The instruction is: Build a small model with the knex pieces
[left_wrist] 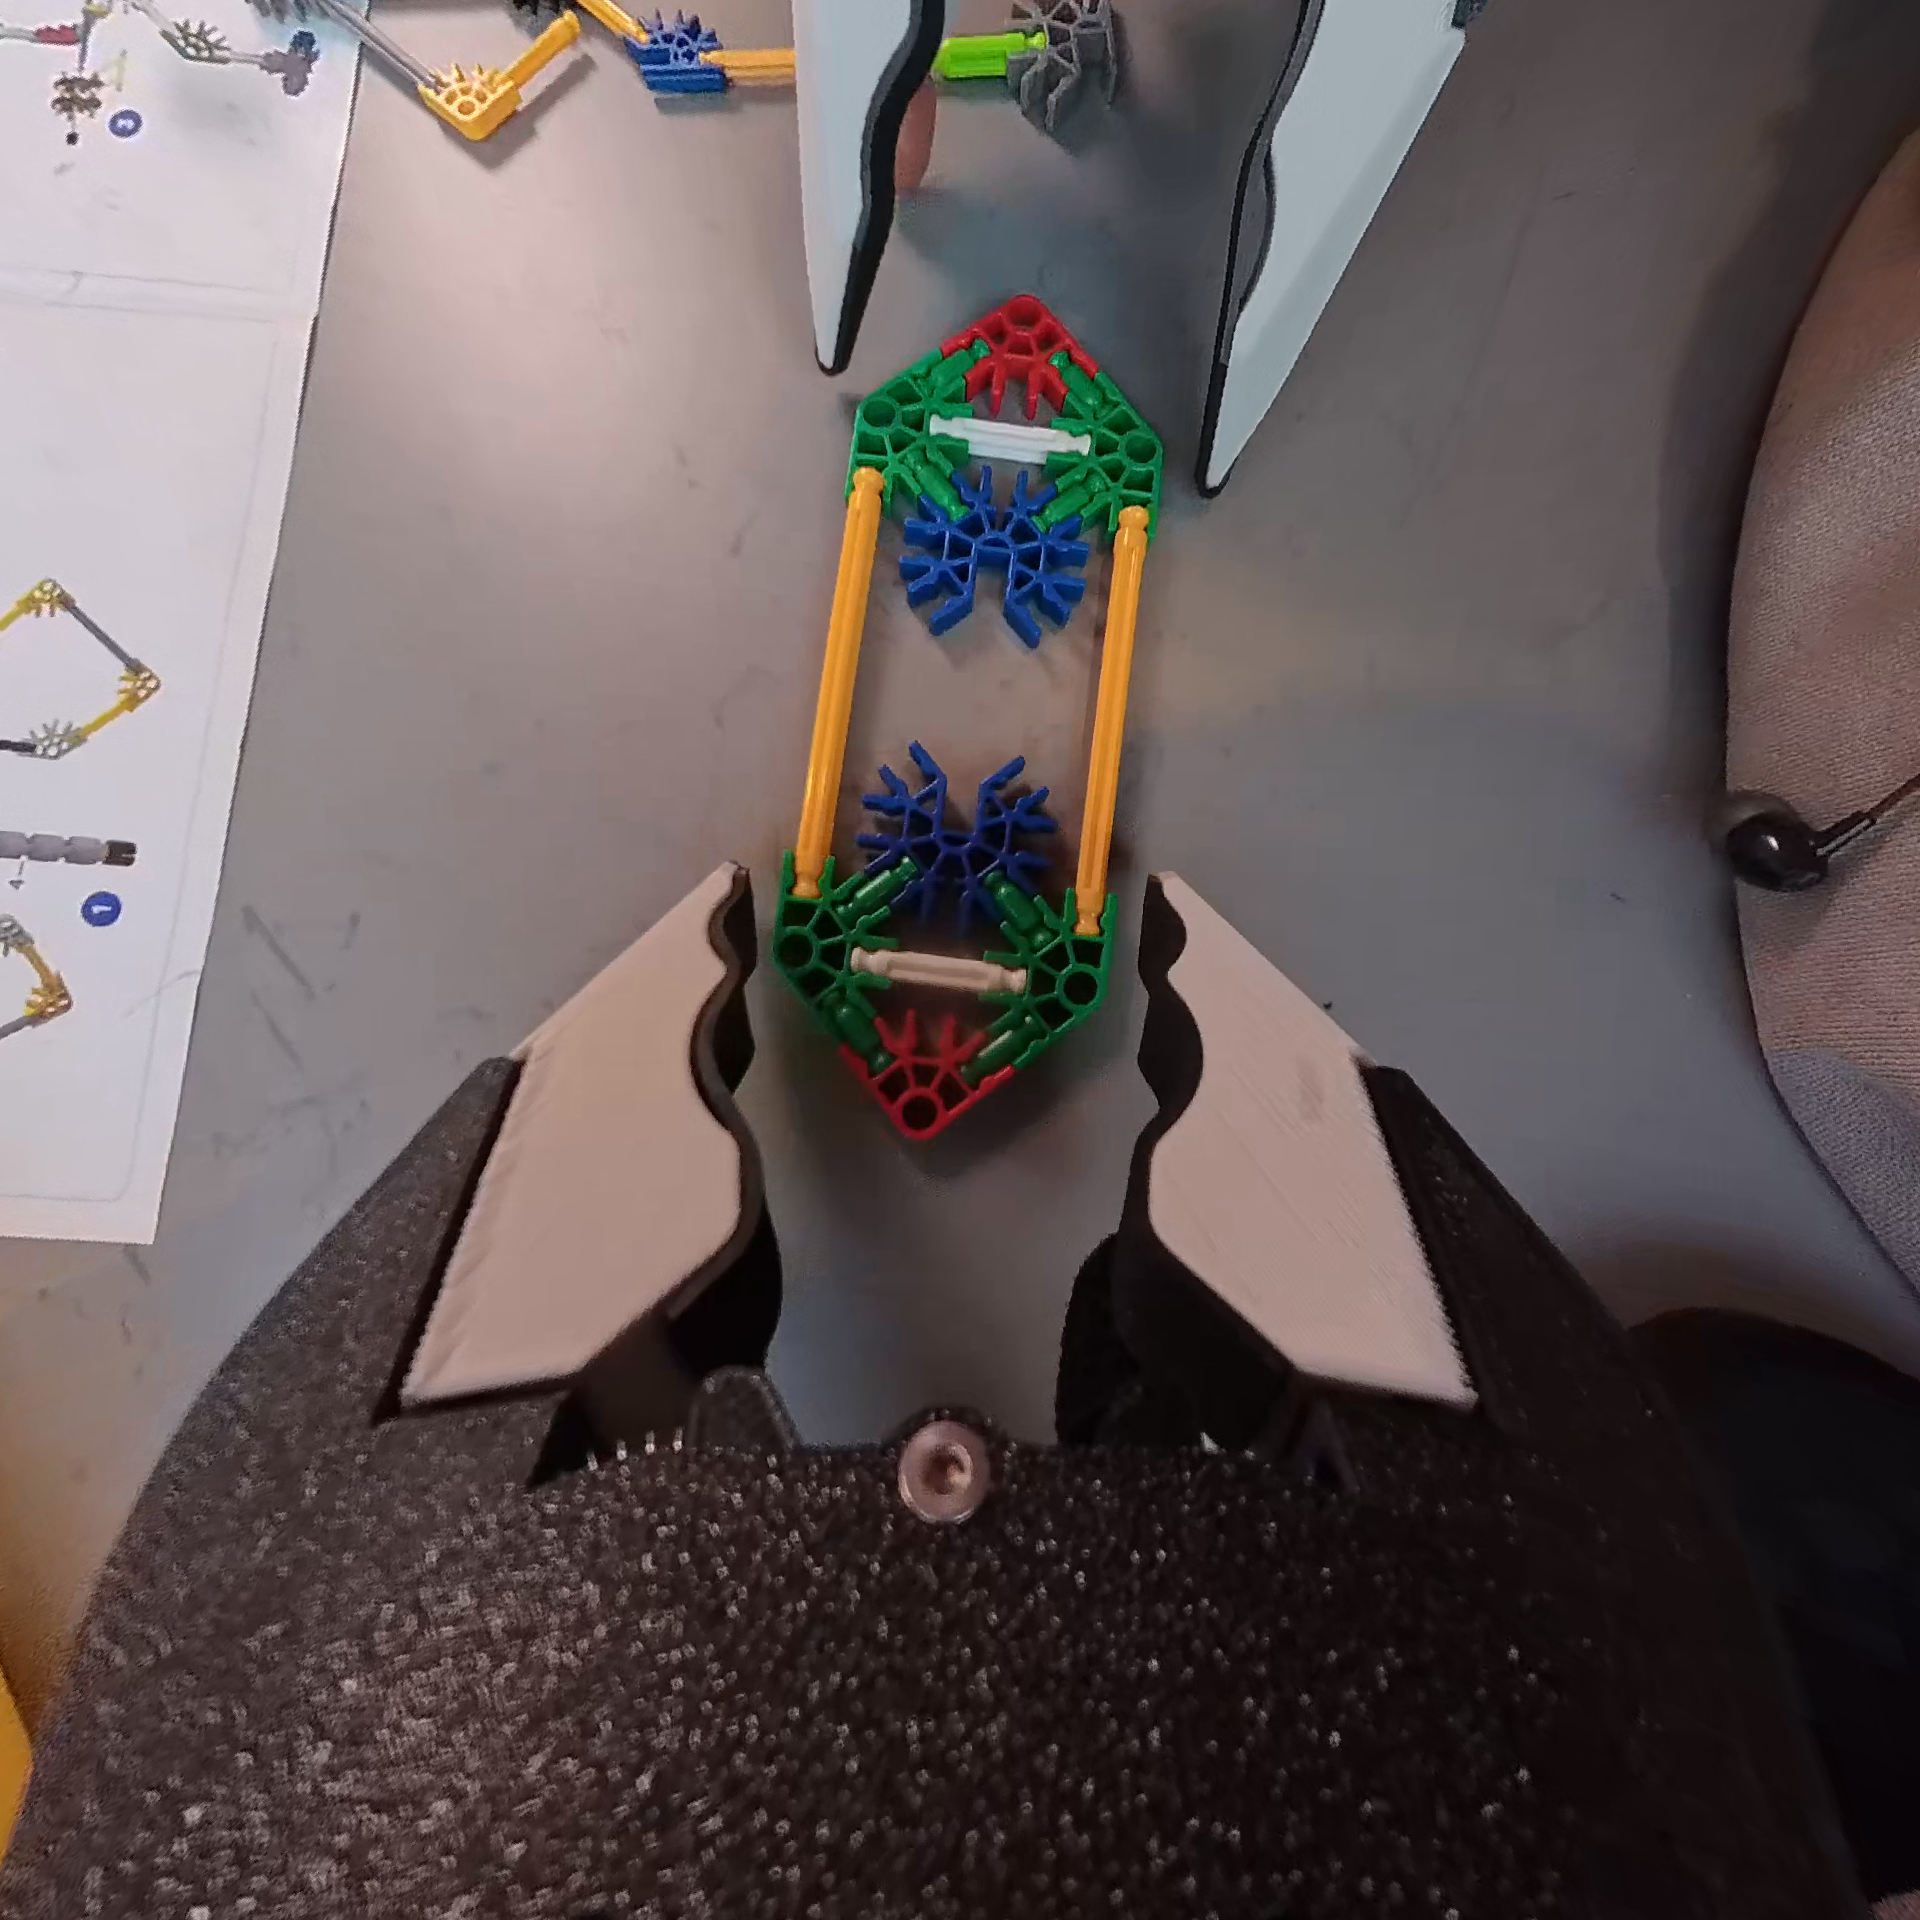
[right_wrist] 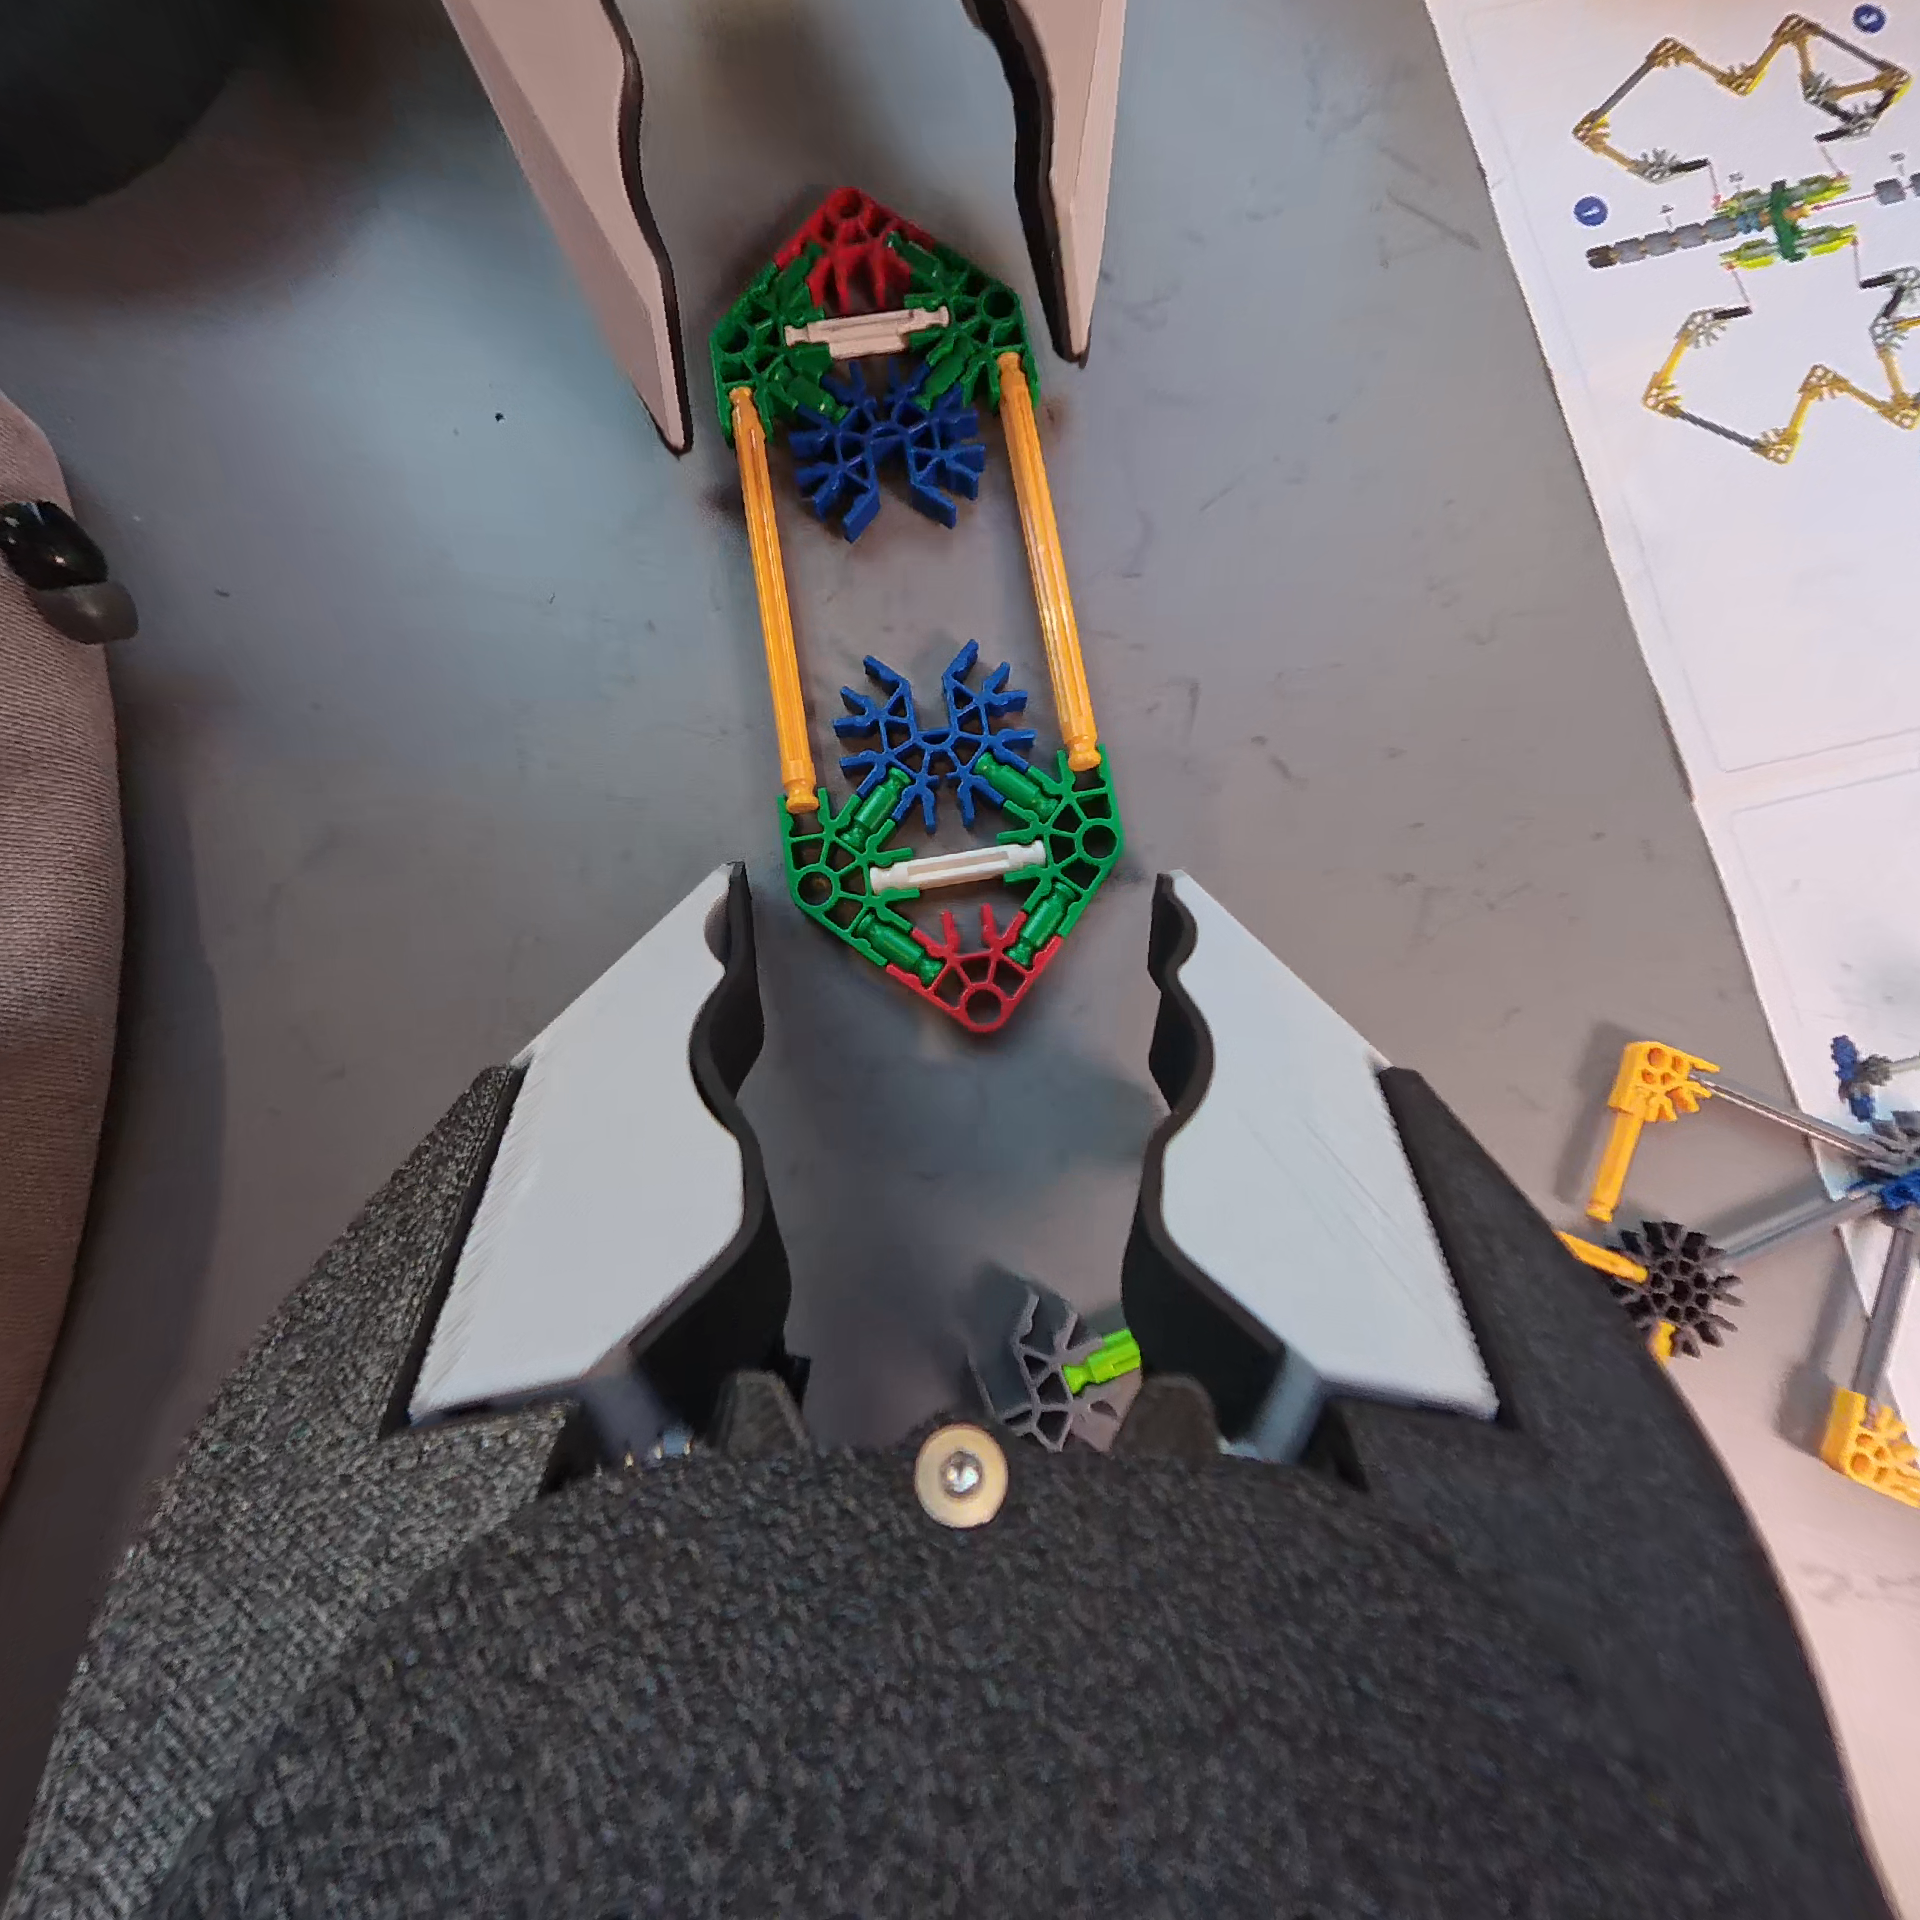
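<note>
A flat, long rod-and-connector assembly (left_wrist: pixel 992 561) lies on the grey table (left_wrist: pixel 520 623). It has two yellow rods joining two end clusters of green, red and blue connectors with short white rods. My left gripper (left_wrist: pixel 945 888) is open, with its fingertips on either side of one end cluster and small gaps to it. My right gripper (right_wrist: pixel 951 878) is open and straddles the opposite end of the assembly (right_wrist: pixel 935 748) in the same way. Each gripper shows at the top of the other's view: the right gripper (left_wrist: pixel 1020 426) and the left gripper (right_wrist: pixel 875 397). Neither holds anything.
A white instruction sheet (left_wrist: pixel 135 623) lies along one side and also shows in the right wrist view (right_wrist: pixel 1766 468). A grey connector with a lime rod (right_wrist: pixel 1049 1371) sits under the right gripper. Loose yellow, blue and black pieces (right_wrist: pixel 1673 1288) lie nearby. Grey fabric (left_wrist: pixel 1829 727) borders the table. Some 10 cm of space lies between my two pairs of fingers.
</note>
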Available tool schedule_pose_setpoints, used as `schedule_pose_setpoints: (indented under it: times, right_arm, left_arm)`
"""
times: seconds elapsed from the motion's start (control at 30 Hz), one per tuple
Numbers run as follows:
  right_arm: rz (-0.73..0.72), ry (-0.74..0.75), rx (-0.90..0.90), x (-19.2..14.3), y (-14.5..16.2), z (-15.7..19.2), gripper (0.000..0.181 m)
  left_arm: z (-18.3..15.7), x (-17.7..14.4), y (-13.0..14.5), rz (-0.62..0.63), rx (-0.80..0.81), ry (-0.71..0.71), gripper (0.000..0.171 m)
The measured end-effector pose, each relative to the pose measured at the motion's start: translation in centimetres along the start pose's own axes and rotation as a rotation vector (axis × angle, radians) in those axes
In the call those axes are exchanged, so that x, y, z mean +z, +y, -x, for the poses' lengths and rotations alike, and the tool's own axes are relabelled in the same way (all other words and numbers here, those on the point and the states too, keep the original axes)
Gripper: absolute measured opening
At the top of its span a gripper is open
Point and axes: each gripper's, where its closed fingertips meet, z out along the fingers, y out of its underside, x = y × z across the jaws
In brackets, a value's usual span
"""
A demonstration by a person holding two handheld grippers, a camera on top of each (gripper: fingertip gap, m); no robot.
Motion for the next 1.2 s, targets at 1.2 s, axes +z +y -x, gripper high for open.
schedule_pose_setpoints:
  times: [1.2]
  right_arm:
    - [0.117, -0.057, -0.046, -4.3, 3.3, 0.1, 0.063]
  left_arm:
    - [0.4, -1.0, 1.7, 0.025, -0.019, -0.015, 0.066]
